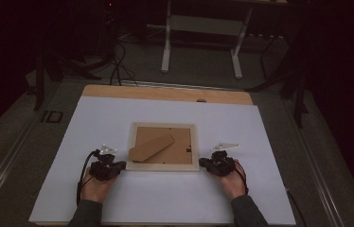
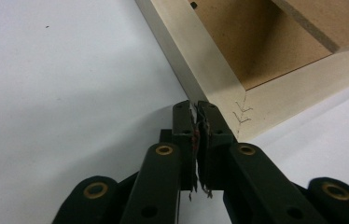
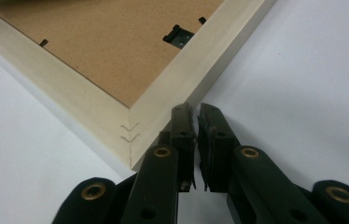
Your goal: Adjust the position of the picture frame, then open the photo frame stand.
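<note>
A pale wooden picture frame (image 1: pixel 163 167) lies face down on the white sheet, its brown backing board (image 1: pixel 177 142) up and its cardboard stand flap (image 1: pixel 151 147) resting across it. My left gripper (image 1: pixel 121 165) sits at the frame's near left corner. In the left gripper view my left gripper (image 2: pixel 195 106) has its jaws together, nothing between them, tips right by the frame's corner (image 2: pixel 238 116). My right gripper (image 1: pixel 203 162) sits at the near right corner. In the right gripper view my right gripper (image 3: pixel 194 109) shows a narrow empty slit between its jaws, beside the frame (image 3: pixel 70 100).
The white sheet (image 1: pixel 94 123) covers a wooden table whose far edge (image 1: pixel 165 93) shows bare. A small black hanger clip (image 3: pixel 178 36) is fixed to the backing. A desk's metal legs (image 1: pixel 166 42) and cables stand on the dark floor beyond.
</note>
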The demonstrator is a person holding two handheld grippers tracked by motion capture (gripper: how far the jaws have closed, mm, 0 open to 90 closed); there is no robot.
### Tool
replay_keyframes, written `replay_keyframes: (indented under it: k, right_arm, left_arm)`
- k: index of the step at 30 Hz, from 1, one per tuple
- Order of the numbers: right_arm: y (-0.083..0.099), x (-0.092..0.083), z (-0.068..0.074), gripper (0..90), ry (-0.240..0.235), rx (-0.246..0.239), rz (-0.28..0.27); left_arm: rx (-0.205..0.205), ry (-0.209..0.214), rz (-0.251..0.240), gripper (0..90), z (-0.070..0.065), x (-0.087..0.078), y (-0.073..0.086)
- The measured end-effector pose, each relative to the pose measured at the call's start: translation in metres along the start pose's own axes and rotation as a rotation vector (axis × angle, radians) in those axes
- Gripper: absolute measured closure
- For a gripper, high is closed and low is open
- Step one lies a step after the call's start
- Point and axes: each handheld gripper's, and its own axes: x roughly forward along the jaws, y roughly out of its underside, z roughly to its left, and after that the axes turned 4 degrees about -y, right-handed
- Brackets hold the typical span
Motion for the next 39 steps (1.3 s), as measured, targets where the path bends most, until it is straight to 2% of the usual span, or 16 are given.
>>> replay_keyframes:
  k: [2,6,9,17,20,32,39]
  right_arm:
    - [0.000,-0.001,0.001,81.6,0.017,-0.014,0.003]
    - [0.001,-0.004,0.000,78.3,0.028,-0.007,-0.011]
    - [0.001,-0.008,-0.002,76.8,0.025,0.008,-0.021]
    - [0.000,-0.016,-0.003,71.1,0.023,0.023,-0.058]
    - [-0.001,-0.018,-0.003,69.8,0.020,0.024,-0.068]
    - [0.001,-0.025,-0.008,67.0,0.022,0.047,-0.089]
    - [0.002,-0.027,-0.011,65.3,0.025,0.063,-0.104]
  left_arm:
    - [-0.004,-0.001,-0.001,84.6,0.001,0.000,0.000]
    - [-0.014,-0.002,-0.004,80.5,0.002,0.000,-0.001]
    - [-0.035,0.021,-0.010,77.9,0.006,-0.001,-0.001]
    - [-0.040,0.026,-0.030,71.9,0.008,-0.003,-0.004]
    - [-0.064,0.048,-0.042,69.7,0.011,-0.005,-0.004]
    - [-0.096,0.056,-0.077,63.2,0.017,-0.009,-0.007]
    - [-0.102,0.043,-0.107,58.9,0.020,-0.016,-0.010]
